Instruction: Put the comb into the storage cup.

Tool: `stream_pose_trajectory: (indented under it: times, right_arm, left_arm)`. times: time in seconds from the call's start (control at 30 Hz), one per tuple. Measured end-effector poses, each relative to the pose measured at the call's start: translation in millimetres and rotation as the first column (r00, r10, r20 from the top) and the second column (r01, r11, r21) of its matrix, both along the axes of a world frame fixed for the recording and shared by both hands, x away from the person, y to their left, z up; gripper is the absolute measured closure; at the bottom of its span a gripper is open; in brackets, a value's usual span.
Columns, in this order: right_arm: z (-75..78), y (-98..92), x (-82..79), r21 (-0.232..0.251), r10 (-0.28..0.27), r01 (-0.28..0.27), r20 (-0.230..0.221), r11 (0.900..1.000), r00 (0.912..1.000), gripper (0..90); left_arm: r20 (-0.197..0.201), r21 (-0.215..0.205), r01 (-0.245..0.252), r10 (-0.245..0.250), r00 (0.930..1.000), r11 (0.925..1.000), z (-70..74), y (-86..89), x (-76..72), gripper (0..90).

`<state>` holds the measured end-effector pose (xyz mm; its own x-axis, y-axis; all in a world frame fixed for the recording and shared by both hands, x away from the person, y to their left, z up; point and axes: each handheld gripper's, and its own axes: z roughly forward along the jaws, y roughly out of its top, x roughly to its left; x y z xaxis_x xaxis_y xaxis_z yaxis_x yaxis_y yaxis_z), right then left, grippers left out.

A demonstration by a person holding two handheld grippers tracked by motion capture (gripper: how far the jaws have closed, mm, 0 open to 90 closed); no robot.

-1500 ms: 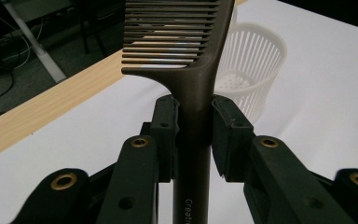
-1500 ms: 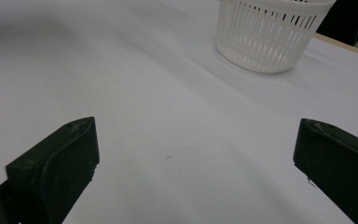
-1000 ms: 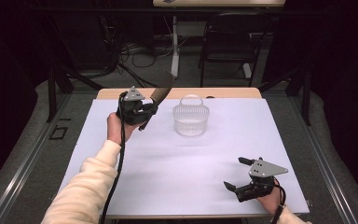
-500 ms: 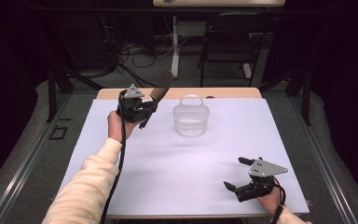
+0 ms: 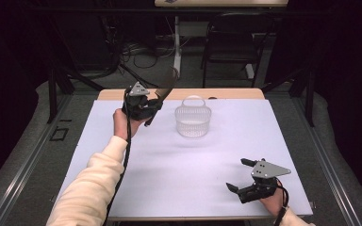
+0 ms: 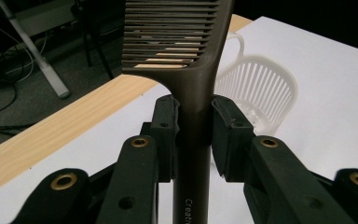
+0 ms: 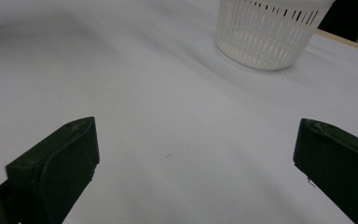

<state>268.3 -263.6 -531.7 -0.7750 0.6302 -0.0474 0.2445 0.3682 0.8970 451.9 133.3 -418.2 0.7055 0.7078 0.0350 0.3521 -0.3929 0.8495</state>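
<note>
Left tool [image 6: 193,135] is pinching the comb [image 6: 186,60] by its handle, raised just beside the basket [image 5: 193,121]; long comb risking pivoting; right tool [image 5: 246,175] is resting spread.

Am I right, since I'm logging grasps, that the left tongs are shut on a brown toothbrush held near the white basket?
Not quite: the left tongs are shut on a brown comb, not a toothbrush; the left gripper view shows its teeth. It is indeed held near the white basket.
</note>
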Motion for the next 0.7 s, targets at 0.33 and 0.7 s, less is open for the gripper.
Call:
stream_pose_trajectory:
  times: [0.33,0.7]
  right_arm:
    - [0.4,-0.6,-0.4,-0.001,-0.002,0.002,0.003,1.000,1.0000,0.0]
    - [0.2,-0.3,0.1,-0.001,-0.001,0.001,0.005,1.000,1.0000,0.0]
  left_arm:
    - [0.007,-0.009,0.007,-0.007,0.9999,0.9999,1.1,-12.1,8.4,72.5]
    - [0.015,-0.013,0.011,-0.011,0.9998,0.9998,1.1,-21.4,12.5,72.5]
